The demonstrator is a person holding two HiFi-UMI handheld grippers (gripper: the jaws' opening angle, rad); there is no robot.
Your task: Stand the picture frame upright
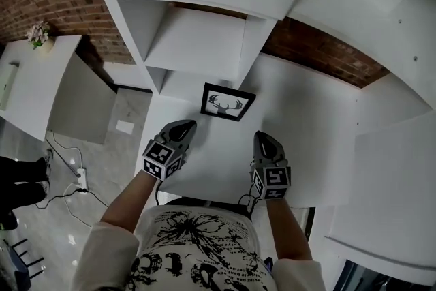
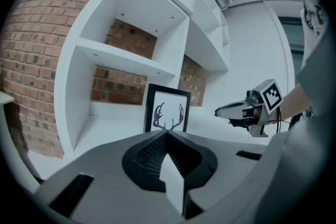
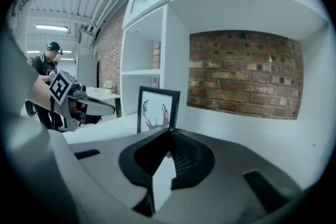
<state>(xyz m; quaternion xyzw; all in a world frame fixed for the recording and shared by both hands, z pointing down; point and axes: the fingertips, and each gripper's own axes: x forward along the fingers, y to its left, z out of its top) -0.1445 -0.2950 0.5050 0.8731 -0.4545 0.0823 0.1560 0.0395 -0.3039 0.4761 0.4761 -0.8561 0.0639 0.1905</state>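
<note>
The picture frame [image 1: 227,101] has a thin black border around a white sheet printed with a dark antlered deer head. It stands upright toward the back of the white desk [image 1: 306,119], facing the person, just in front of the lower right corner of the white shelf unit [image 1: 197,44]. The left gripper [image 1: 184,125] and the right gripper [image 1: 262,137] are held above the near part of the desk, apart from the frame and on either side of it. Each has its jaws closed together with nothing between them. A red brick wall [image 1: 320,51] runs behind the shelves and along the back of the desk. To the left, the desk edge drops to a glossy pale floor [image 1: 116,167] where a power strip [image 1: 82,178] and its cable lie. Farther left is a white side table [image 1: 37,78] with a small bunch of flowers [image 1: 39,33]. Bare desk lies open between the grippers and the frame and stretches wide to the right. A person [image 3: 46,68] stands in the background of the right gripper view.
</note>
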